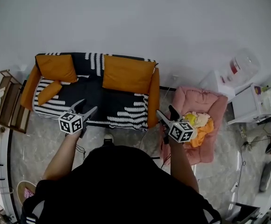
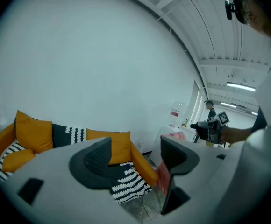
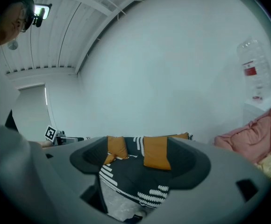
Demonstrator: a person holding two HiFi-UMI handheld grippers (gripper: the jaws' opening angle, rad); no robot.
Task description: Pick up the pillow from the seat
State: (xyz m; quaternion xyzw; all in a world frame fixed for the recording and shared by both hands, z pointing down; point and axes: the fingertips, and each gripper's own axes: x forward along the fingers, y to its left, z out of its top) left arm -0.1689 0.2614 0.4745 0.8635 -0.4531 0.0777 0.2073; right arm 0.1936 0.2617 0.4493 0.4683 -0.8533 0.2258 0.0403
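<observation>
On left end of striped seat (image 1: 103, 107): small orange pillow (image 1: 48, 92), leaning by orange armrest, below left back cushion (image 1: 57, 67). Over seat's front edge: left gripper (image 1: 86, 105), jaws spread wide, nothing between. Near sofa's right arm, beside pink chair (image 1: 196, 101): right gripper (image 1: 166, 111), jaws likewise wide, empty. Neither touching pillow.

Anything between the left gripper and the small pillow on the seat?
Nothing visible. The pillow lies at the left end of the seat, against the armrest, with only bare seat between it and the left gripper. That gripper hangs open and empty over the seat's front edge.
</observation>
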